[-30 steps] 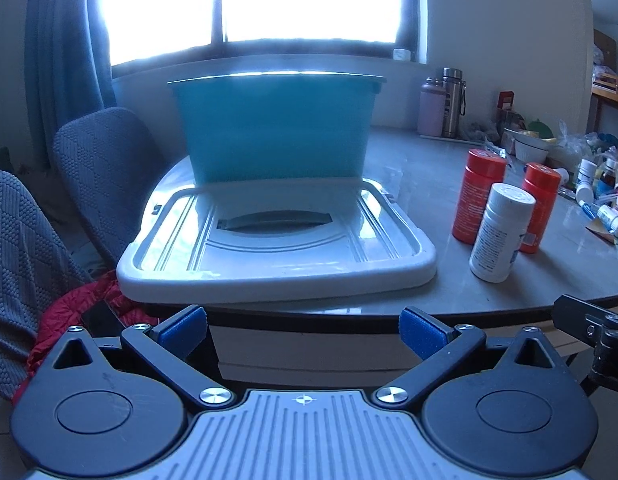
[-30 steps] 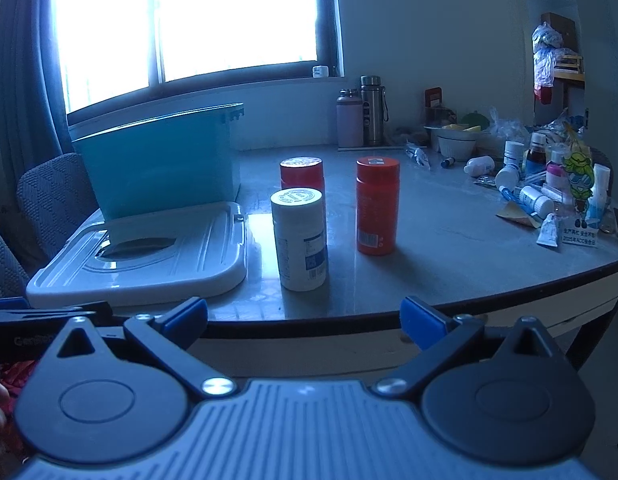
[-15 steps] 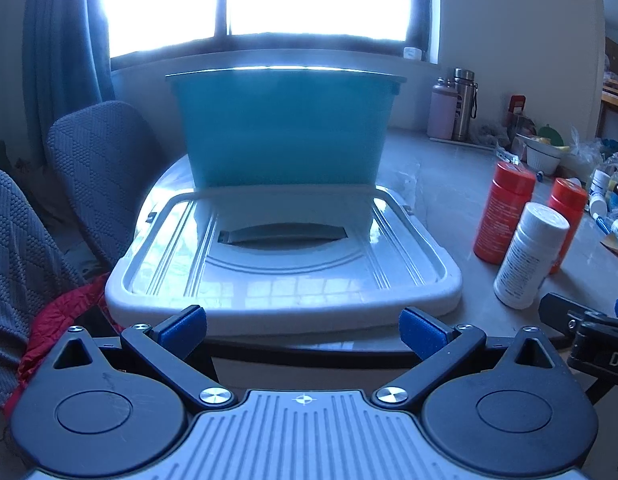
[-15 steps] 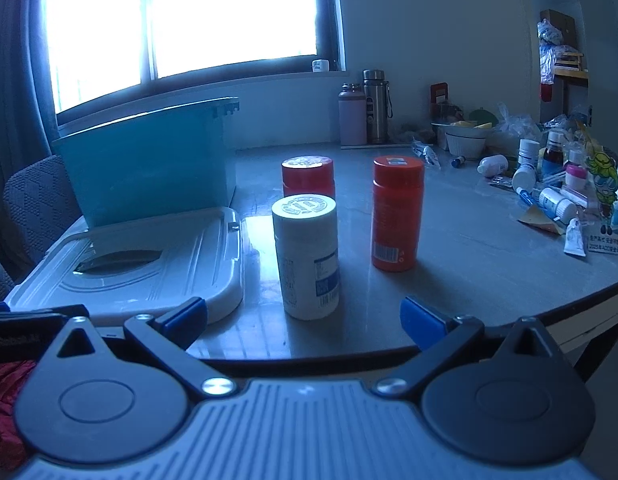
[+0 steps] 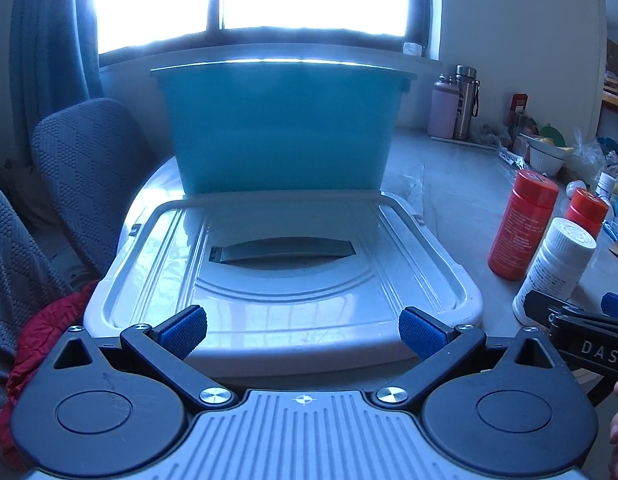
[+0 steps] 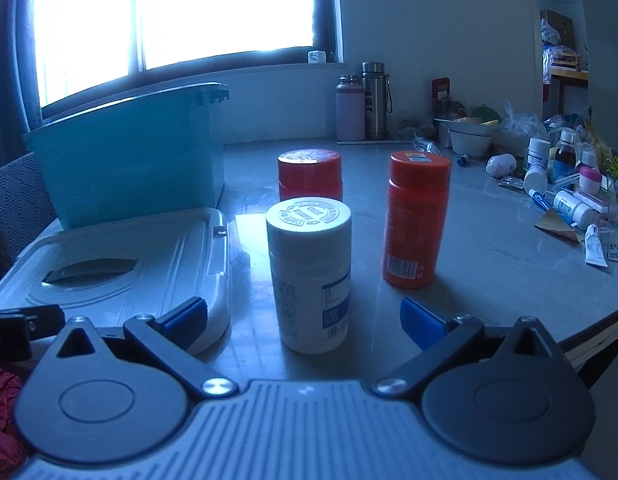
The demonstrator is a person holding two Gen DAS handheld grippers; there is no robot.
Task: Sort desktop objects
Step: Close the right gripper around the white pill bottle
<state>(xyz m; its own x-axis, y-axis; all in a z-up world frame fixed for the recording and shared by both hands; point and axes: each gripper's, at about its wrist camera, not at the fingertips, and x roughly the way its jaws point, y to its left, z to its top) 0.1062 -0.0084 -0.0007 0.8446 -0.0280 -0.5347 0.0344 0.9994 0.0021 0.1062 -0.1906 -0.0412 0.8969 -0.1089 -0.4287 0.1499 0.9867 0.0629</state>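
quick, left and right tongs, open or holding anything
left tongs: open, holding nothing
right tongs: open, holding nothing, white bottle just ahead

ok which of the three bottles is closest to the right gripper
The white bottle, standing right in front of the open right gripper. The two orange bottles stand farther back.

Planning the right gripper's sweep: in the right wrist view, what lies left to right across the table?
Teal bin → white lid → white bottle → tall orange bottle → white bowl → clutter of small bottles.
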